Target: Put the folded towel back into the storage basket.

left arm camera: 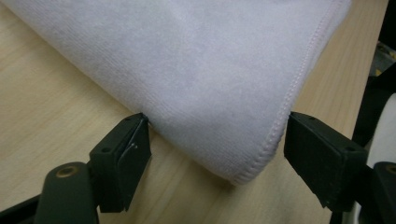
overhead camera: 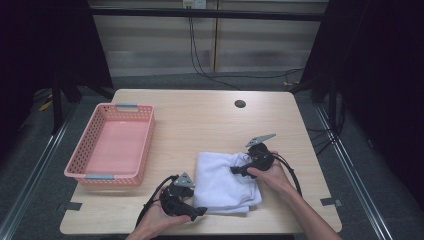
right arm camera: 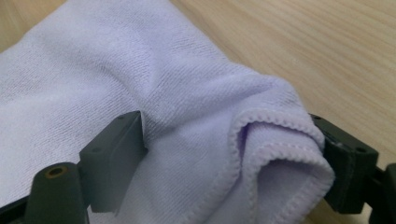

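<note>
A white folded towel (overhead camera: 222,182) lies on the wooden table (overhead camera: 200,125) near the front edge. My left gripper (overhead camera: 200,211) sits at the towel's near left corner. In the left gripper view that hemmed corner (left arm camera: 196,60) rests flat on the wood between the wide-apart jaws of the left gripper (left arm camera: 215,128), unsqueezed. My right gripper (overhead camera: 235,170) is over the towel's far right part. In the right gripper view a bunched fold of towel (right arm camera: 93,84) fills the gap between the spread jaws of the right gripper (right arm camera: 229,126), and the cloth looks slack.
A pink perforated basket (overhead camera: 82,145) with grey handles stands empty at the table's left side. A dark round hole (overhead camera: 240,104) sits in the tabletop near the far edge. Cables trail on the floor behind the table.
</note>
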A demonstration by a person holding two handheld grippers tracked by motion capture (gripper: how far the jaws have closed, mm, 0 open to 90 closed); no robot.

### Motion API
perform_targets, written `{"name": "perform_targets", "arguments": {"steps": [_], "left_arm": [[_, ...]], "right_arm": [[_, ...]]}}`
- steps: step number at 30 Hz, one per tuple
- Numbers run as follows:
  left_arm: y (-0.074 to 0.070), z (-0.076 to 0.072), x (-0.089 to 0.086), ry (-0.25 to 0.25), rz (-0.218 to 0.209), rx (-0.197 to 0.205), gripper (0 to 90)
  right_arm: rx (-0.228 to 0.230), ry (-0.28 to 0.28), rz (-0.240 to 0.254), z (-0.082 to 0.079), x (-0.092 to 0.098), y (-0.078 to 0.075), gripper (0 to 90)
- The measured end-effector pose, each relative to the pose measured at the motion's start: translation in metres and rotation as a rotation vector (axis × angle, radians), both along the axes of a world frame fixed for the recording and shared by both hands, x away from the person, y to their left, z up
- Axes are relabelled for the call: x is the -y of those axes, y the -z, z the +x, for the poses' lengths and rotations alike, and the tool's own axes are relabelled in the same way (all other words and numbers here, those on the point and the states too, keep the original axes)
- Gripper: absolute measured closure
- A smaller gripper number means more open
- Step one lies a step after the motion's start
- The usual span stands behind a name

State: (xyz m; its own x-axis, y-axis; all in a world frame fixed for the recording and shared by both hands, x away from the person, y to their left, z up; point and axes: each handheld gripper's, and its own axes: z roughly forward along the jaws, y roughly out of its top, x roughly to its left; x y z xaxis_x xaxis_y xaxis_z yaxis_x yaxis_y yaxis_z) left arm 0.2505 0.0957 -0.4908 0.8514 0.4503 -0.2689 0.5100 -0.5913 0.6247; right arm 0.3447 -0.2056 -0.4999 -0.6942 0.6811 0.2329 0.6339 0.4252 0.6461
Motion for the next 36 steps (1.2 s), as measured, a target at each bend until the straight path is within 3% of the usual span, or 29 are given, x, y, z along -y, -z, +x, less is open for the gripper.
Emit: {"name": "perform_targets", "arguments": {"steps": [1,6,10,15,18,21,26,32,36], "left_arm": [[0.000,0.000,0.000,0.002,0.020,0.007,23.2],[0.001,0.000,0.001,-0.013,-0.001,0.014,28.6],[0.001,-0.002,0.003,-0.011,0.004,0.031,39.6],[0.001,-0.001,0.004,-0.003,0.009,0.042,56.9],[0.000,-0.001,0.005,0.003,0.010,0.029,62.6],[-0.001,0.000,0.004,0.016,0.011,0.024,65.9],[-0.004,0.001,0.003,0.006,-0.038,-0.001,68.6],[-0.010,0.002,0.001,0.009,-0.081,0.009,69.6],[-0.013,0.003,0.000,-0.001,-0.080,0.014,69.7]], "right_arm": [[0.004,-0.008,0.007,0.000,0.000,0.000,20.6],[0.014,-0.014,0.015,-0.003,0.000,0.001,25.8],[0.018,-0.022,-0.006,-0.007,-0.005,-0.001,35.4],[0.002,-0.035,0.017,-0.009,-0.007,-0.001,48.1],[-0.008,-0.046,0.023,-0.009,-0.007,-0.001,52.5],[-0.008,-0.060,0.031,-0.010,-0.008,-0.001,58.2],[-0.010,-0.058,0.047,-0.009,-0.007,-0.002,61.0],[-0.004,-0.044,0.063,-0.007,-0.005,-0.005,63.0],[-0.004,-0.027,0.077,-0.001,-0.003,-0.006,63.4]]}}
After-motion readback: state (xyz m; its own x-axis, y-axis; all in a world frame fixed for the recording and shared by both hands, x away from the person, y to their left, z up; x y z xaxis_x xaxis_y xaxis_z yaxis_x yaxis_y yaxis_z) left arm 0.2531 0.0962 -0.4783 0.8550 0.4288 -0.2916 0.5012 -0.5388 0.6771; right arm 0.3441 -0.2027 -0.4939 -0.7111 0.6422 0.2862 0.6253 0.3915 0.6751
